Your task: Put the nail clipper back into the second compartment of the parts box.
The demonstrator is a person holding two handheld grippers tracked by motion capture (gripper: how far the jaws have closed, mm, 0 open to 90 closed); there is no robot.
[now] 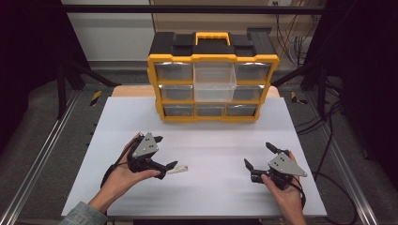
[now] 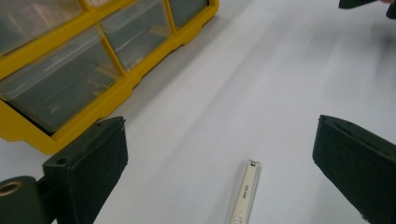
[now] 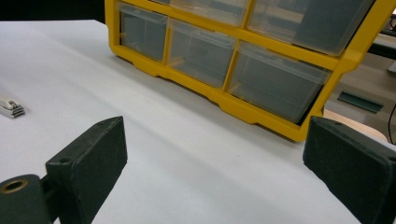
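Hovering just above the white counter (image 1: 202, 187) near its left front part, the left tool (image 1: 165, 154) stood released, its two black jaws spread wide with nothing between the pads. A slim, pale nail clipper (image 2: 246, 191) lay flat on the counter just ahead of that tool; in the left gripper view it sat low between the two open jaws, closer to the right one, touching neither. From the high view the same nail clipper (image 1: 177, 170) rested right beside the lower jaw tip. The right tool (image 1: 259, 156) was held over the right front part of the counter, likewise released and carrying nothing, well apart from the clipper, which showed at the far left of the right gripper view (image 3: 11, 108). At the back edge of the counter stood a yellow drawer organizer (image 1: 213, 86) with clear bins; its upper middle drawer (image 1: 215, 80) was pulled out toward the person, and looked empty as far as could be told. The step in hand seemed to be the approach to pick up the clipper, likely bound for that open drawer. The next move would call for lowering the left tool so both pads flanked the clipper's narrow sides, then closing squarely, since so thin and flat a piece could easily slip or skid away.
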